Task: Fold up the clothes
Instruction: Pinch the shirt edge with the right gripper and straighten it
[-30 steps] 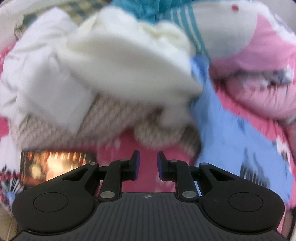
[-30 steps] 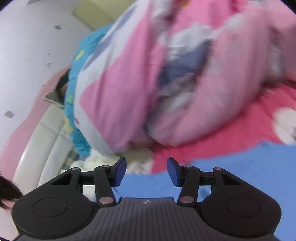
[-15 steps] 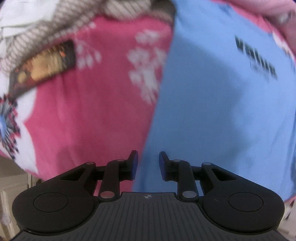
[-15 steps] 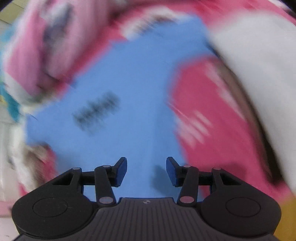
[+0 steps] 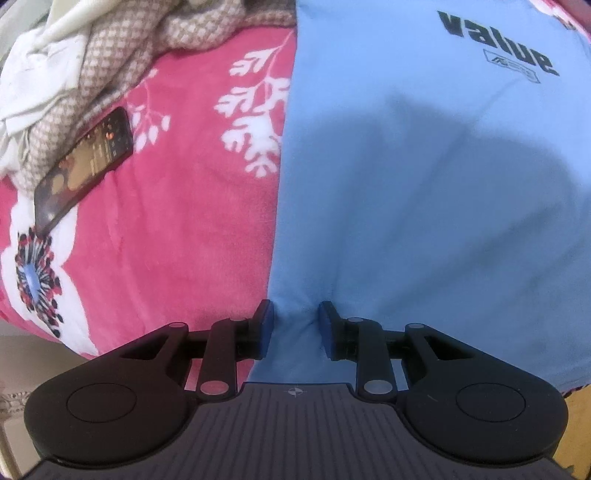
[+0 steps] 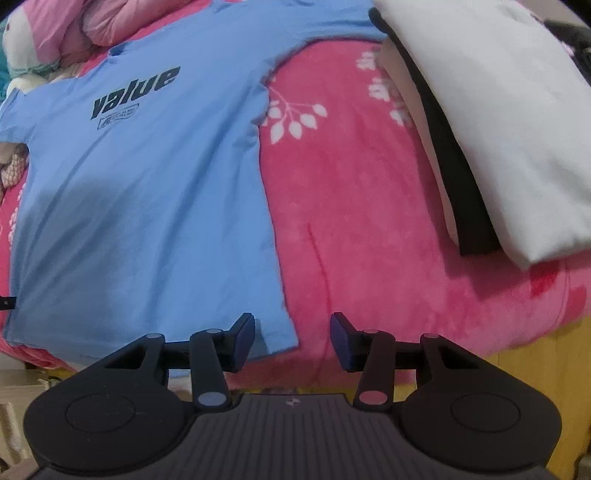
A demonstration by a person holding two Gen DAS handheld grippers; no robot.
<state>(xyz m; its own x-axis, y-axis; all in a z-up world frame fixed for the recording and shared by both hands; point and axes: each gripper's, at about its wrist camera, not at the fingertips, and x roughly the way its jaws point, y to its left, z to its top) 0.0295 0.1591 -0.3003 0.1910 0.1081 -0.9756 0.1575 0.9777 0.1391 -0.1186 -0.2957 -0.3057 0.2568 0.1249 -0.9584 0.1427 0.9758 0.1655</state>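
Note:
A light blue T-shirt (image 6: 147, 192) with black "value" print lies flat on a pink floral blanket (image 6: 362, 206); it also fills the right of the left wrist view (image 5: 424, 177). My left gripper (image 5: 294, 325) is open, its jaws on either side of the shirt's bottom left hem corner, where the cloth puckers a little. My right gripper (image 6: 291, 341) is open and empty, with the shirt's bottom right hem corner lying between its jaws.
A phone (image 5: 83, 168) lies on the blanket at left beside a heap of white and checked clothes (image 5: 74, 62). A folded white and black stack (image 6: 487, 122) sits at right. A pink duvet (image 6: 66, 26) is bunched at the far side. The bed's front edge is just below both grippers.
Both grippers swung down from the far heap and duvet to the shirt's bottom hem. The views have steadied. Both stay open.

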